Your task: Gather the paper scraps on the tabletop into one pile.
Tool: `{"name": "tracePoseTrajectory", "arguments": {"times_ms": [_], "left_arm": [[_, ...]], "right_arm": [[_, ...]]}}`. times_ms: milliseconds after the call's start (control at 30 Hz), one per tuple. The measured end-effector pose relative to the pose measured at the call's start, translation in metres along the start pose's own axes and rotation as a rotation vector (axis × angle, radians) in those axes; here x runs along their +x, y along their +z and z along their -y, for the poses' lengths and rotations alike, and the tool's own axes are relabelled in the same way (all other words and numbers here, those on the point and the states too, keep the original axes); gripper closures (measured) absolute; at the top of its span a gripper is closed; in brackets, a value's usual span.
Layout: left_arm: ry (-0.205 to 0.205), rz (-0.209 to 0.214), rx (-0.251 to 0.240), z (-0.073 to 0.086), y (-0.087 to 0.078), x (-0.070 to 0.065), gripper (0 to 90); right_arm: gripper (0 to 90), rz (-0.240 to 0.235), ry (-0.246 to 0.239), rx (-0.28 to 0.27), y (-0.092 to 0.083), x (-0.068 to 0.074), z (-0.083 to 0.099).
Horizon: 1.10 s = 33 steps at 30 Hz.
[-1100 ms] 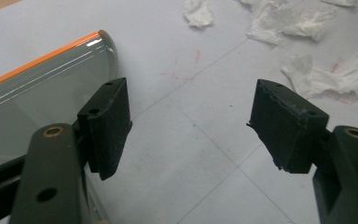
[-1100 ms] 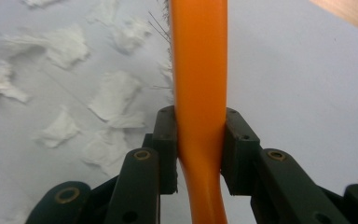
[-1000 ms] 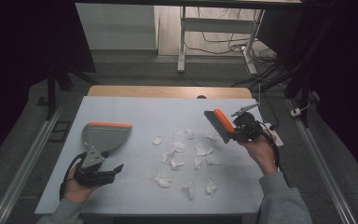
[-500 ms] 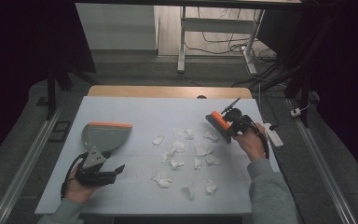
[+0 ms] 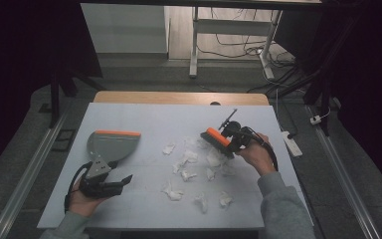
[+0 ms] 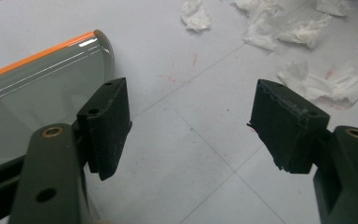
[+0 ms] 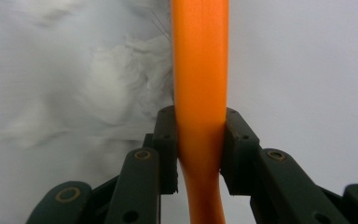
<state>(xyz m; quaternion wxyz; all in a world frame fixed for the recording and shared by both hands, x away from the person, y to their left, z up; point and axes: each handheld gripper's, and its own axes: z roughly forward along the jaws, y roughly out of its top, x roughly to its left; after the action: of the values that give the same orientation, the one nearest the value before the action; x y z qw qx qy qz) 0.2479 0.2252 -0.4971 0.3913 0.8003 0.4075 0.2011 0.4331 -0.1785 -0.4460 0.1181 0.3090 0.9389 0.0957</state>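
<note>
A grey dustpan with an orange lip lies on the left of the white table; in the left gripper view the dustpan sits just behind the left jaw. My left gripper rests open beside its near end, with bare table between the pads. My right gripper is shut on the orange handle of a brush, whose dark bristles sit at the right edge of several crumpled white paper scraps. In the right gripper view the brush handle runs straight up between the jaws of my right gripper, with blurred paper scraps to its left.
More paper scraps lie ahead and right of the left gripper. A wooden strip edges the table's far side. A white power strip lies on the floor off the right edge. Metal rails run along both sides.
The right hand has brought the brush down and to the left, from above the table's right side onto the edge of the paper scraps. The left hand and dustpan have stayed put.
</note>
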Motion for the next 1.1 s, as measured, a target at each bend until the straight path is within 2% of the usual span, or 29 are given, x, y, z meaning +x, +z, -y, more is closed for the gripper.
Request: {"name": "tracePoseTrajectory", "arguments": {"times_ms": [100,133,167,300,433,567,700,800,900,1000,1100], "left_arm": [[0.004,0.003,0.004,0.000,0.001,-0.001,29.0],[0.005,0.007,0.007,0.000,0.001,-0.001,29.0],[0.005,0.006,0.007,0.000,0.002,-0.001,29.1],[0.003,0.003,0.006,0.000,0.000,0.000,29.0],[-0.003,0.003,0.002,0.001,0.000,0.001,29.1],[-0.004,0.005,0.001,0.001,0.000,0.001,29.1],[-0.002,0.015,-0.004,0.000,0.000,0.001,29.1],[0.002,0.016,-0.005,-0.001,0.001,0.002,29.1],[-0.004,0.020,-0.002,-0.001,0.002,0.004,29.1],[-0.002,0.022,0.000,0.000,0.002,0.005,29.1],[-0.008,0.019,-0.004,0.001,0.000,0.007,29.1]], "right_arm": [[70.6,-0.083,-0.032,-0.032,-0.005,0.012,0.003],[70.6,-0.103,-0.035,-0.045,-0.007,0.015,0.004],[70.6,-0.104,-0.040,-0.064,-0.011,0.017,0.004],[70.6,-0.079,-0.006,-0.142,-0.031,0.012,0.003],[70.6,-0.022,0.013,-0.163,-0.041,0.006,0.002],[70.6,0.013,0.032,-0.193,-0.041,-0.001,-0.001],[70.5,0.036,0.035,-0.160,-0.028,-0.009,-0.016],[70.6,0.073,-0.012,-0.099,-0.010,-0.015,-0.033],[70.6,0.085,-0.035,-0.049,0.004,-0.018,-0.047],[70.6,0.085,-0.055,-0.011,0.018,-0.018,-0.059],[70.6,0.066,-0.082,-0.004,0.025,-0.015,-0.068]]}}
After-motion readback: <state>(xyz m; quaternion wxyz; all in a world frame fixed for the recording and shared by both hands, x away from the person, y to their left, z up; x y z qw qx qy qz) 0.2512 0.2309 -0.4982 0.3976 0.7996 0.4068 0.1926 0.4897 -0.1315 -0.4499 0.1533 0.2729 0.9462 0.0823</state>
